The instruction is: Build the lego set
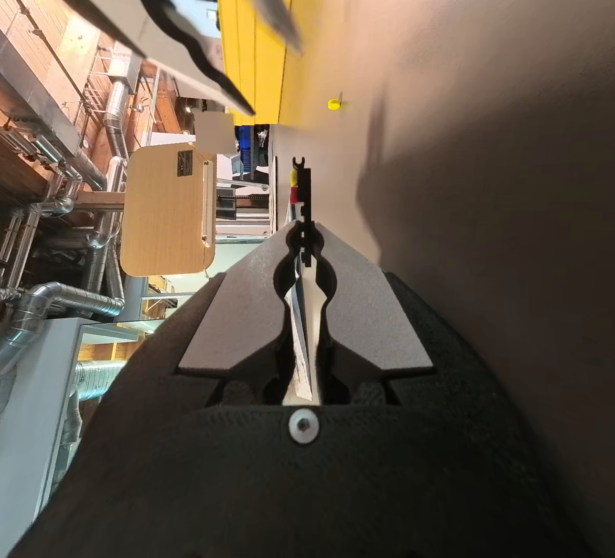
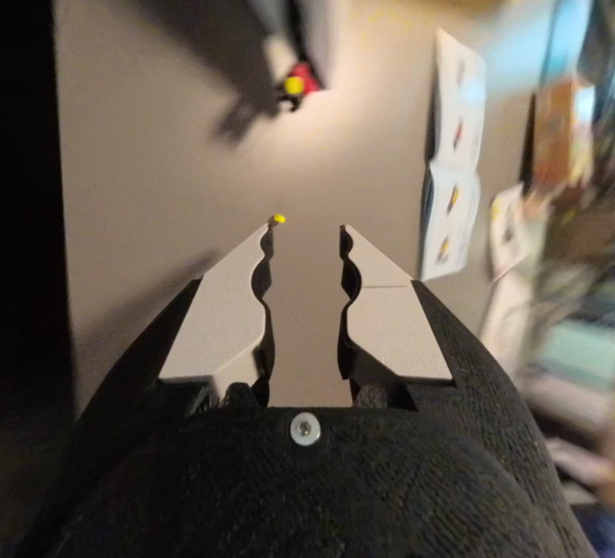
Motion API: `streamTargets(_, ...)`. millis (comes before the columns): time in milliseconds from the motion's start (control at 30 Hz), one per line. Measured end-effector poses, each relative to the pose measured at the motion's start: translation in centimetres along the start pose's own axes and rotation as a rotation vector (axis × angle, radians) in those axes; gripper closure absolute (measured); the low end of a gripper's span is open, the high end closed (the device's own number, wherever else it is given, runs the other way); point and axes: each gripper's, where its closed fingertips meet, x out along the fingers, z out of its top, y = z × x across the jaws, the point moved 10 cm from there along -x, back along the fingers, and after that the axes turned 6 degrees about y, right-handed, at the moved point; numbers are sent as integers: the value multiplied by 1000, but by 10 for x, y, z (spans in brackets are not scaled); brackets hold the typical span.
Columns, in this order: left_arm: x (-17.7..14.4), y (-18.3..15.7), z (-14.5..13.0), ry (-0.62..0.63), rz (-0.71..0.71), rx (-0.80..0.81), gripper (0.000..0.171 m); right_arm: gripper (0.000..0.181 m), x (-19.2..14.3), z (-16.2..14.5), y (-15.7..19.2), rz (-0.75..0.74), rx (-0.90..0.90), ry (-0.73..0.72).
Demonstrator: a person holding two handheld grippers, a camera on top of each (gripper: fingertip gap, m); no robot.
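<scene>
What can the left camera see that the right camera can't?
Only the left wrist view shows a wooden chair back and silver pipes. Only the right wrist view shows paper instruction sheets. Both show the small yellow piece on the table, the left gripper shut on the black lego build, with its red and yellow bits, and the open right gripper.

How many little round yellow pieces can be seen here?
2. One loose yellow piece lies alone on the table. The other yellow piece sits on the black assembly clamped in the left hand-held gripper, beside a red piece. More may be hidden.
</scene>
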Motion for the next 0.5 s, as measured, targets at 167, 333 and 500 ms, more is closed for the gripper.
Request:
streamTargets(167, 1, 0, 0, -2, -19, -14, 168, 157, 19, -26, 12, 76, 653, -197)
streamTargets(333, 1, 0, 1, -5, -26, -18, 168, 161, 32, -33, 14, 140, 709, -298)
streamTargets(500, 0, -1, 1, -9, -34, -24, 168, 161, 39, -35, 13, 181, 667, -289)
